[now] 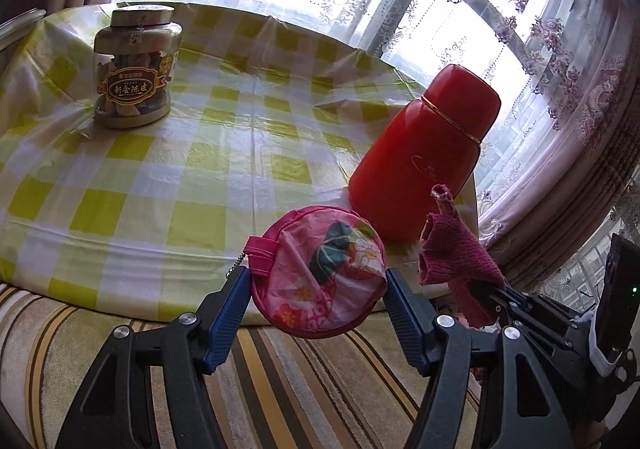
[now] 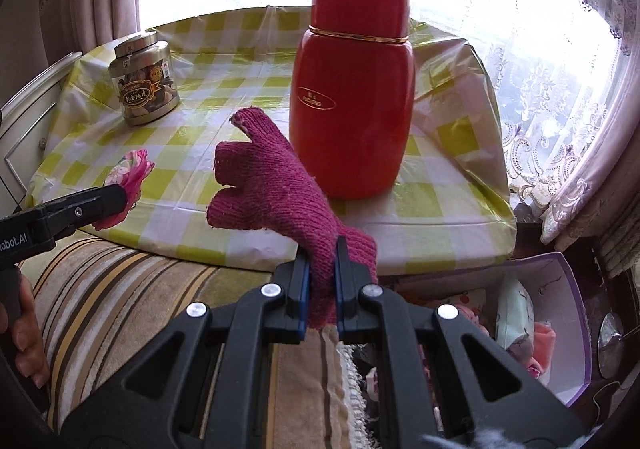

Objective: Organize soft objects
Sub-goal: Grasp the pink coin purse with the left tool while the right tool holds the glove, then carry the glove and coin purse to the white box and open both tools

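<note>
My left gripper [image 1: 318, 281] is shut on a round pink floral pouch [image 1: 320, 273], held above the striped sofa edge before the table. The pouch also shows edge-on in the right wrist view [image 2: 128, 181], with the left gripper [image 2: 120, 201] on it. My right gripper [image 2: 320, 253] is shut on the cuff of a magenta knitted glove [image 2: 272, 189], whose fingers point up toward the flask. The glove shows at right in the left wrist view [image 1: 452, 249], with the right gripper [image 1: 494, 295] below it.
A red flask [image 2: 352, 109] stands on the yellow-checked tablecloth [image 2: 224, 61] near its right front; it also shows in the left wrist view [image 1: 424, 157]. A clear jar [image 1: 134, 69] stands at back left. A purple-rimmed box [image 2: 560, 289] with soft items sits on the floor at right. Curtained windows stand behind.
</note>
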`<act>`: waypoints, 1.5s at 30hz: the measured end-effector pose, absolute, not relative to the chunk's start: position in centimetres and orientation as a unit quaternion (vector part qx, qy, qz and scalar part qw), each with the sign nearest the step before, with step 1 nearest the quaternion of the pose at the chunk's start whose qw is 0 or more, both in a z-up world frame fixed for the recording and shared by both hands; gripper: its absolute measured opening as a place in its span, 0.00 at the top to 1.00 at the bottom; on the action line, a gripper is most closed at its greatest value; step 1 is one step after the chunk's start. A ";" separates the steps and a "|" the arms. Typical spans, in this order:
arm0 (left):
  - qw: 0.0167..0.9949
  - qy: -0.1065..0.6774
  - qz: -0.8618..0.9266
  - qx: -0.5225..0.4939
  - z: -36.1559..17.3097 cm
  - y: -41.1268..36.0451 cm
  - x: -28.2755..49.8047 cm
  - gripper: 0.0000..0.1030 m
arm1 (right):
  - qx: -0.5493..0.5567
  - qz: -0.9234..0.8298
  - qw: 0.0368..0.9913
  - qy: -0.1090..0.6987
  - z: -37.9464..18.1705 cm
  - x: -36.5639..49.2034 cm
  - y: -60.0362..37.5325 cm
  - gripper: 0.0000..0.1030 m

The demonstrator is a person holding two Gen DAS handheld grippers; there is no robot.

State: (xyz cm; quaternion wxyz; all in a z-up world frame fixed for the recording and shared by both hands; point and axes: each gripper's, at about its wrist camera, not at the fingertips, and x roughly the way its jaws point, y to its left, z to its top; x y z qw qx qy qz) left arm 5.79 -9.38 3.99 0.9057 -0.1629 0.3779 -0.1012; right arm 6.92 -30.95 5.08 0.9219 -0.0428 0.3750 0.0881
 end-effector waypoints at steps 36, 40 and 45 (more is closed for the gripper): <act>0.864 0.416 -0.284 -0.020 4.3 -30.7 5.3 0.34 | 0.025 -0.119 0.901 0.416 3.8 0.3 -50.0 0.88; 0.858 0.416 -0.302 -0.014 4.3 -32.1 5.0 0.32 | 0.029 -0.135 0.896 0.422 3.6 -0.2 -51.1 0.87; 0.851 0.420 -0.315 0.009 3.8 -33.8 4.7 0.26 | 0.043 -0.136 0.891 0.432 3.2 -0.6 -51.7 0.75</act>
